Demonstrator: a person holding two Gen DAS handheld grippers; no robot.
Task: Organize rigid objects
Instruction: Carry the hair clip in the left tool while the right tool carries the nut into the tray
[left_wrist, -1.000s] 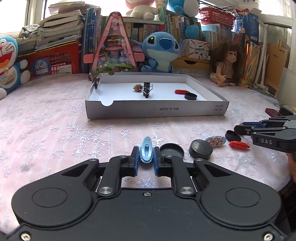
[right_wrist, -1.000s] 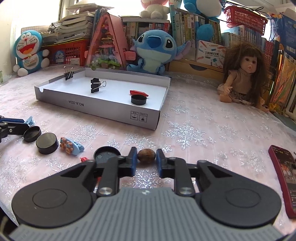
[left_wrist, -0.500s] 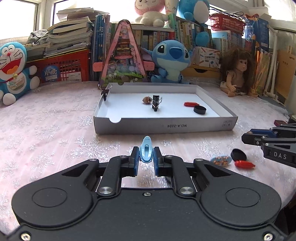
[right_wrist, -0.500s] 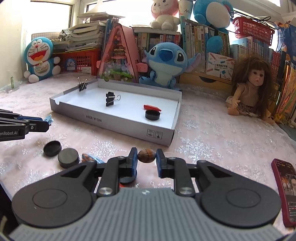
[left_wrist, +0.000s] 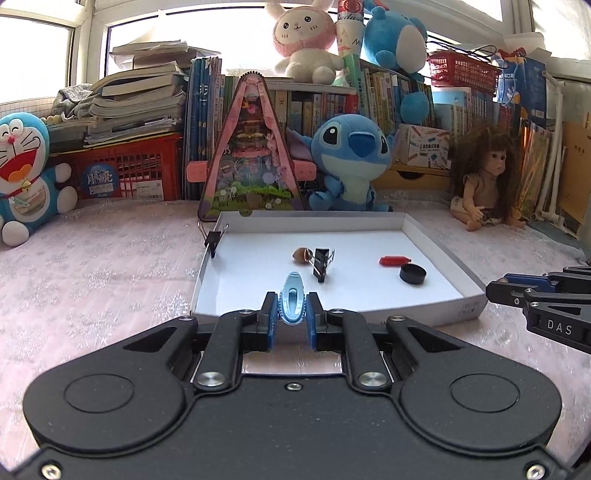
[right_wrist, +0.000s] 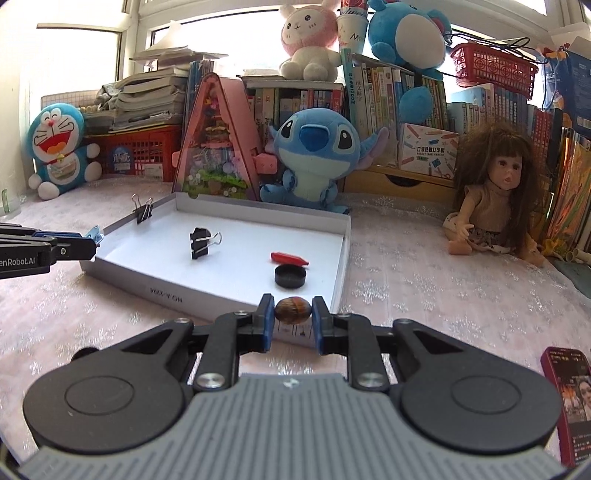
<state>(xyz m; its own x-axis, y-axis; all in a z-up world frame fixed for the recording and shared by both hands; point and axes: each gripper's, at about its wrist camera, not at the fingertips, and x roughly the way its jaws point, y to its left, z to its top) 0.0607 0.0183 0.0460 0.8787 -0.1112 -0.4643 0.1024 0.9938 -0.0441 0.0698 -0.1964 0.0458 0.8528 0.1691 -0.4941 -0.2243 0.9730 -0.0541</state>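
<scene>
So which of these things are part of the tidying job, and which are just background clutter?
Job:
- white tray
- blue clip in left gripper
- brown nut in right gripper
- in tray: binder clips, red piece, black cap

Clutter:
- Stitch plush
- doll
- phone
- books

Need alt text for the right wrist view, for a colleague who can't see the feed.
The right gripper jaws are shut on a brown nut just short of the near wall of a white cardboard tray. The tray holds two black binder clips, a red piece and a black cap; the left gripper enters at left, plush toys and books behind.
</scene>
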